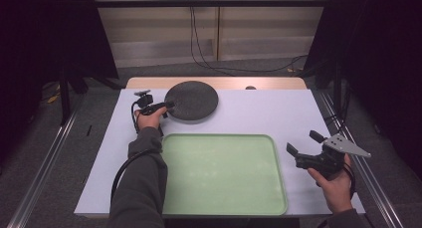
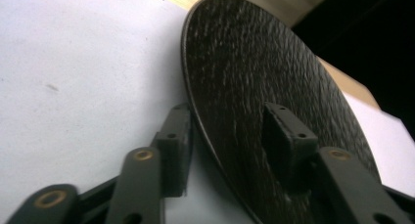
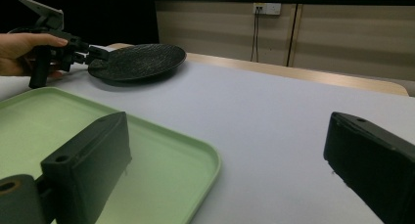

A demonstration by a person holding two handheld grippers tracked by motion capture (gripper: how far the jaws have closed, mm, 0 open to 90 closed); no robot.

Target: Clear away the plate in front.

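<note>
My left gripper (image 1: 168,107) straddles the near-left rim of the black round plate (image 1: 191,101), jaws partly open, one above and one below, not yet pinching. I see its rough, matte face lying flat on the white table (image 1: 278,113), behind the green tray (image 1: 224,173).

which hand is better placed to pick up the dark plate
Left. The left gripper already has its jaws astride the plate rim, one above and one below. The right gripper hangs open far off, past the tray.
</note>
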